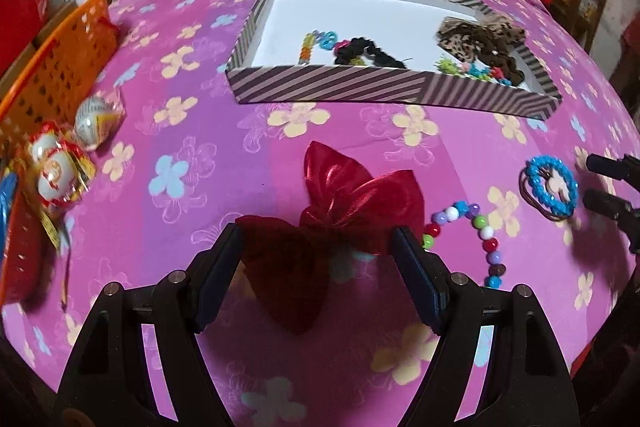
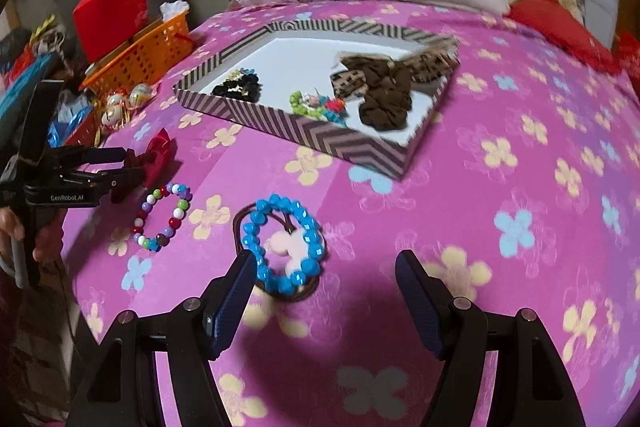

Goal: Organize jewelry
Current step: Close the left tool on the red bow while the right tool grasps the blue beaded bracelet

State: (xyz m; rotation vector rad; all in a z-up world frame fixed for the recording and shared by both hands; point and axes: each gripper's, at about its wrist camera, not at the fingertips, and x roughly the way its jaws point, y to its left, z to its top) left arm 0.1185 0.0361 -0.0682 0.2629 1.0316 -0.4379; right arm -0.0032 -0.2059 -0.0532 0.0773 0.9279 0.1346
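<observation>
A striped box lid (image 1: 328, 89) (image 2: 320, 135) on the pink flowered bedspread holds scrunchies, a leopard bow and bead bracelets. A red satin bow (image 1: 340, 211) (image 2: 154, 155) lies between the fingers of my open left gripper (image 1: 318, 247), which shows in the right wrist view (image 2: 116, 167). A multicoloured bead bracelet (image 1: 480, 239) (image 2: 162, 217) lies right of the bow. A blue bead bracelet (image 1: 550, 187) (image 2: 286, 245) lies on a brown hair tie with a pink charm. My open right gripper (image 2: 324, 279) hovers just behind it, left finger beside the beads; it shows in the left wrist view (image 1: 600, 183).
An orange plastic basket (image 1: 60, 63) (image 2: 148, 55) and wrapped round ornaments (image 1: 60, 171) sit at the left edge of the bed. Pillows, clothes and plastic bags are piled at the far end. A red bag (image 2: 110, 11) stands beyond the basket.
</observation>
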